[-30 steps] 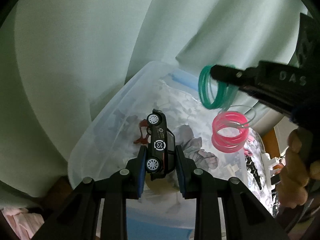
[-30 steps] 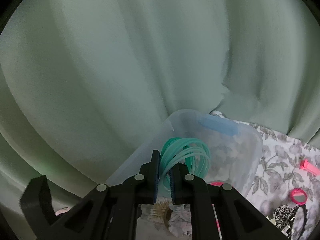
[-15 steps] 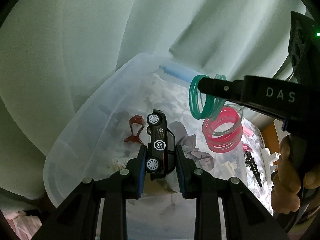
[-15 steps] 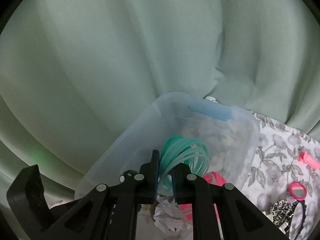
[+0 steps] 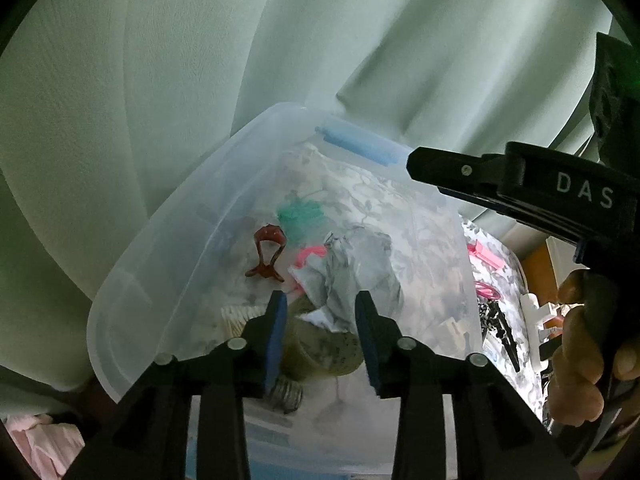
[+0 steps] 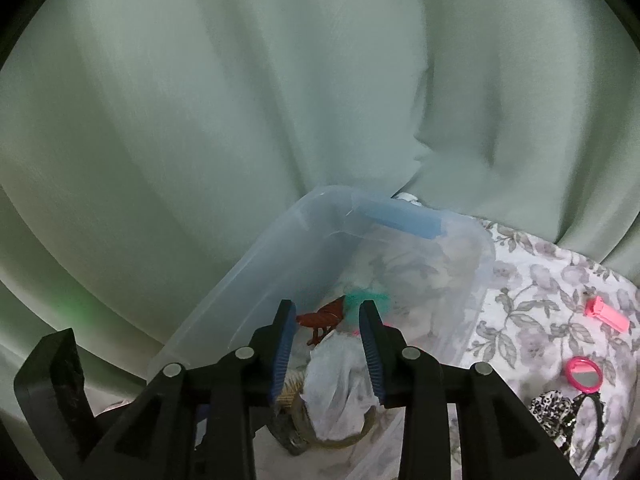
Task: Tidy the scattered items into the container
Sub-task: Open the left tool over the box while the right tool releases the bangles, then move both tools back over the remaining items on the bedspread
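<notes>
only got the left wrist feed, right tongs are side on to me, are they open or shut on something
Observer: Open. The right tongs hold nothing; their pads stand apart above the clear bin.
Operator: ok and the pink round thing on the cloth right of the bin, just a blur here, what is it
Observer: A round pink mirror, lying glass up on the floral cloth, outside the bin.
</notes>
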Demonstrator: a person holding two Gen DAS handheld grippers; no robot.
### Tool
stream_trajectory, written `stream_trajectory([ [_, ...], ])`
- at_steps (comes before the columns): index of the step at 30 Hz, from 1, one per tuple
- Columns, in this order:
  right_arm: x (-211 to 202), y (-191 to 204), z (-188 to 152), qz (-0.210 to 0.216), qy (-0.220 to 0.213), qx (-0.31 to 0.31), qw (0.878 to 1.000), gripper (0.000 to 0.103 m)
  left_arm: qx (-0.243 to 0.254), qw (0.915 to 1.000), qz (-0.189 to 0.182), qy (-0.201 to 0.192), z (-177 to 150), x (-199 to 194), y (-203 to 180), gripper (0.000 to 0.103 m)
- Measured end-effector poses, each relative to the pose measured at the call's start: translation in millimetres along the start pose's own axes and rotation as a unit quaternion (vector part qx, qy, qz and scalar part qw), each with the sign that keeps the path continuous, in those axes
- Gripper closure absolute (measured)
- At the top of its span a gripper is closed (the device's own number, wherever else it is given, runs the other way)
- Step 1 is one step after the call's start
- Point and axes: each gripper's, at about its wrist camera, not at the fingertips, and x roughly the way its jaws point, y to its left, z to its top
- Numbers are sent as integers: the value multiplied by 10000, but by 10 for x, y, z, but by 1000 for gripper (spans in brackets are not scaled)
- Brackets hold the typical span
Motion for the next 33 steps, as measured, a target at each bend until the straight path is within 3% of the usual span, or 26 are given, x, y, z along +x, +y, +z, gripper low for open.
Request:
stream_trajectory([
  [8, -300, -46, -77, -35, -179, 128, 9998, 65, 79, 10000, 30, -43, -33, -75, -110, 65],
  [12, -449, -70, -116, -53, -269, 191, 9994, 65, 139, 9998, 83, -105, -17, -99, -191, 53],
  [18, -676, -118, -200, -74, -405, 255, 9988, 65, 307, 9992, 116, -212, -42, -206, -354, 45],
  [33, -1114, -227, -555, 12, -677, 468, 9966, 61, 693, 9966, 249, -379, -161, -482, -705, 35],
])
